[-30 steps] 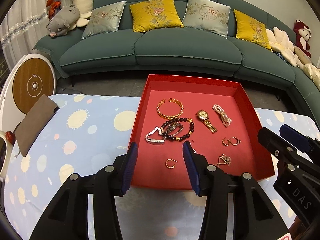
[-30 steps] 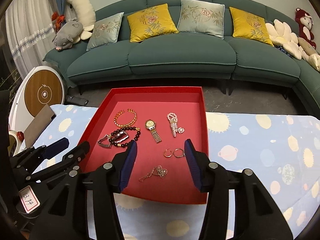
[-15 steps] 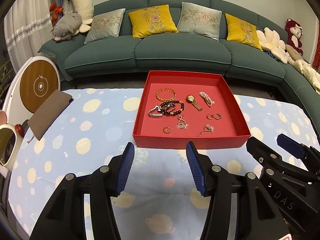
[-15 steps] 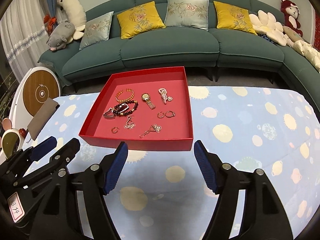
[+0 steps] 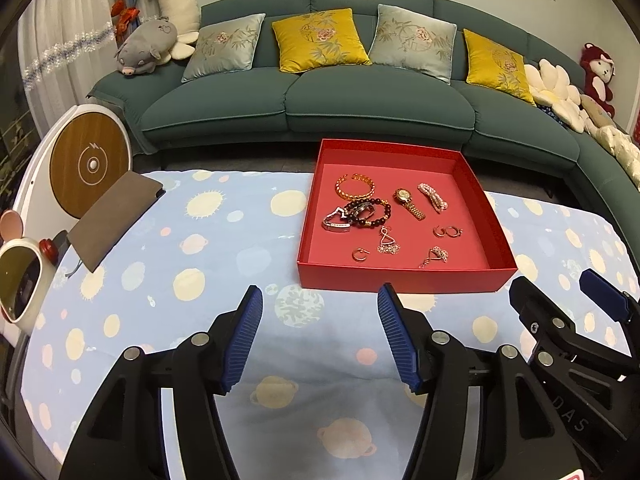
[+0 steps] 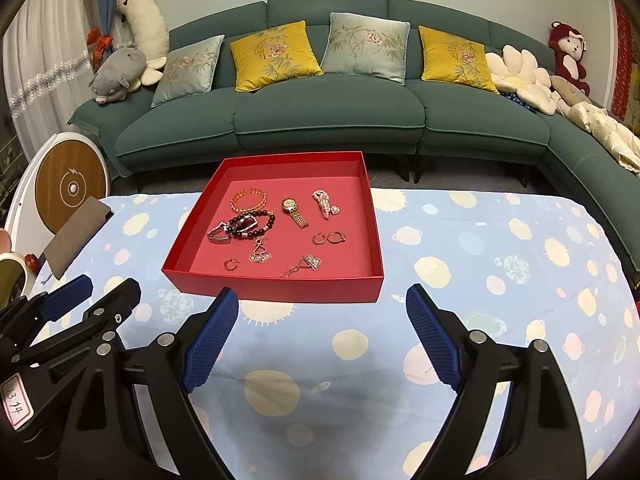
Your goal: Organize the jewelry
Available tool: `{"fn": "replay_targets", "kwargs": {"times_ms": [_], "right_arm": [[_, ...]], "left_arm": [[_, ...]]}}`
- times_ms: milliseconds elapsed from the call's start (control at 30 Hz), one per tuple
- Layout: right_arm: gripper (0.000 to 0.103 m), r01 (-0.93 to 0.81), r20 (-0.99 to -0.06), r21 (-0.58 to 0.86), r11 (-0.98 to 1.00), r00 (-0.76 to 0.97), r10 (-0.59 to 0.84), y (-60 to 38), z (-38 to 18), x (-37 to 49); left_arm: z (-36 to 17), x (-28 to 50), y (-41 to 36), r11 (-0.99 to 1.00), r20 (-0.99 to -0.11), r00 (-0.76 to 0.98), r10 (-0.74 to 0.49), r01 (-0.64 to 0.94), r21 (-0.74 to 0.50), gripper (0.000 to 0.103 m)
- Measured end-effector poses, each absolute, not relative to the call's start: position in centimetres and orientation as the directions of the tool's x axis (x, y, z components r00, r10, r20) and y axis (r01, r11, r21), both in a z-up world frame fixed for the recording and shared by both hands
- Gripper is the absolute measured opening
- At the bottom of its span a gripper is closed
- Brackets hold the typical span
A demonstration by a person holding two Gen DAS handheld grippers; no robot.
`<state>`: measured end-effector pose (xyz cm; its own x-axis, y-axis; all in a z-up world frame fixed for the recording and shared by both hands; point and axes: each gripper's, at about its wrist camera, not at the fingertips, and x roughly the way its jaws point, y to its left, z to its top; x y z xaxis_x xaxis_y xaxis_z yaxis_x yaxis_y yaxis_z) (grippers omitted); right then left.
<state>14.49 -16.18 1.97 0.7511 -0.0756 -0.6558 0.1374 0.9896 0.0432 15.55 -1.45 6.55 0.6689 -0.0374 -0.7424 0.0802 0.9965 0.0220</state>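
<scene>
Both claws hang over the patterned desk, short of the red tray, and neither one carries anything. The left claw has just been spreading its blue pads, nothing between them but cloth. The right claw has been widening too and stands broader, also empty.

All the jewelry sits inside the tray: gold bangle, dark bead bracelet, gold watch, pearl piece, a pair of rings, a small hoop.

The left view catches a brown pouch and a cream mirror at the desk's left edge in full. The right view clips the mirror but opens up the bare cloth to the tray's right. Each view shows the other claw at its margin.
</scene>
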Motion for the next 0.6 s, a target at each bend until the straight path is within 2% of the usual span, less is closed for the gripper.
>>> {"fn": "replay_targets", "kwargs": {"times_ms": [133,600], "right_arm": [[0.091,0.139,-0.646,0.033,0.990,0.759,-0.085,-16.1,2.2,14.2],[0.092,0.146,-0.639,0.008,0.989,0.762,-0.107,-15.7,2.3,13.7]], "left_arm": [[6.5,15.6,-1.0,0.998,-0.745,0.666,-0.037,0.068,0.011,0.064],[6.9,15.0,-0.3,0.999,-0.730,0.684,0.003,0.029,0.032,0.067]]}}
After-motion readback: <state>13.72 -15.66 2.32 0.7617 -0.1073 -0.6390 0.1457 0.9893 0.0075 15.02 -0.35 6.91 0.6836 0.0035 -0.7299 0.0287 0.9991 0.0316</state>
